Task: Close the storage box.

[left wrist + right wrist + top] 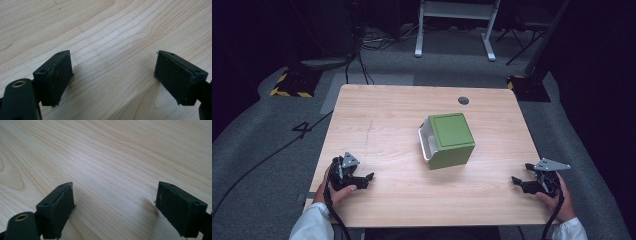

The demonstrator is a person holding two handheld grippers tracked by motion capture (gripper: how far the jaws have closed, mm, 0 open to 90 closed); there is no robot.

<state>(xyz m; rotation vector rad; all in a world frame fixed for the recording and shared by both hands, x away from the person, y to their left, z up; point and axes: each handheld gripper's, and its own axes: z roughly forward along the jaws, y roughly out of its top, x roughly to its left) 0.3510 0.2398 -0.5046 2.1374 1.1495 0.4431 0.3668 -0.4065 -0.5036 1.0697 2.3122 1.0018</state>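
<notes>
A green box (452, 140) with a white insert showing at its left side sits just right of centre on the wooden tabletop (382, 120). The left hand-held gripper (362, 179) at 7 o'clock and the right hand-held gripper (521, 183) at 5 o'clock rest wide apart, empty. The box looks rigid, light and smooth-sided; squeezing opposite flat walls seems safest.

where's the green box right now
In the high view the green box sits right of the table's centre, below the round hole, apart from both grippers.
</notes>
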